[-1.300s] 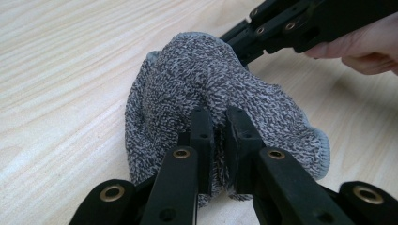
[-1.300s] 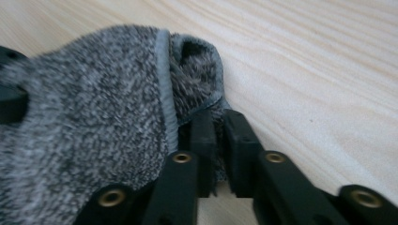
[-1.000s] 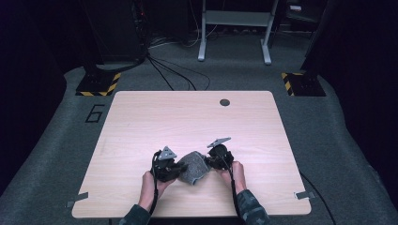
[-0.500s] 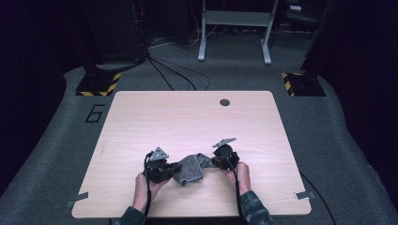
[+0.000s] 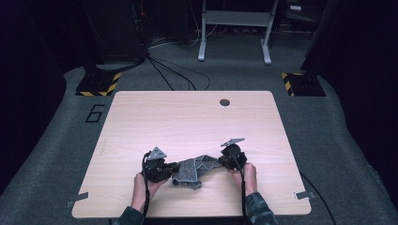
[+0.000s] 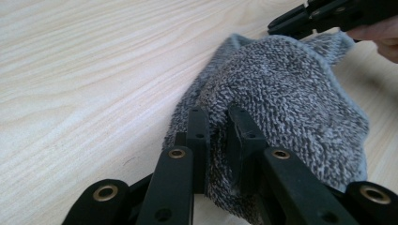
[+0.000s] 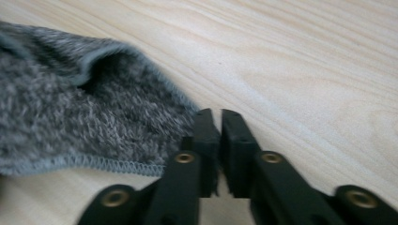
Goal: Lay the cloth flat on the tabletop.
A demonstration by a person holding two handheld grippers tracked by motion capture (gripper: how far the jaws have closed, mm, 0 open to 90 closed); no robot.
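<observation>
A grey terry cloth [image 5: 191,169] lies crumpled near the table's front edge, pulled out between my two grippers. My left gripper [image 5: 173,167] holds its left end; in the left gripper view the jaws [image 6: 219,115] are shut on a fold of the cloth [image 6: 291,89]. My right gripper [image 5: 220,162] is at the cloth's right end. In the right gripper view its jaws [image 7: 220,117] are closed together on the hemmed corner of the cloth [image 7: 84,112]. The right gripper [image 6: 319,16] and a hand [image 6: 380,37] also appear far off in the left gripper view.
The light wooden table [image 5: 187,122] has a round cable hole [image 5: 225,102] near its far edge and tape tabs [image 5: 76,200] at the front corners. Behind it on the carpet are cables [image 5: 169,70], a metal frame [image 5: 234,28] and striped bases [image 5: 98,84].
Both grippers have drawn apart, the left one leftward and the right one rightward, and the bunched cloth between them has stretched out wider.
</observation>
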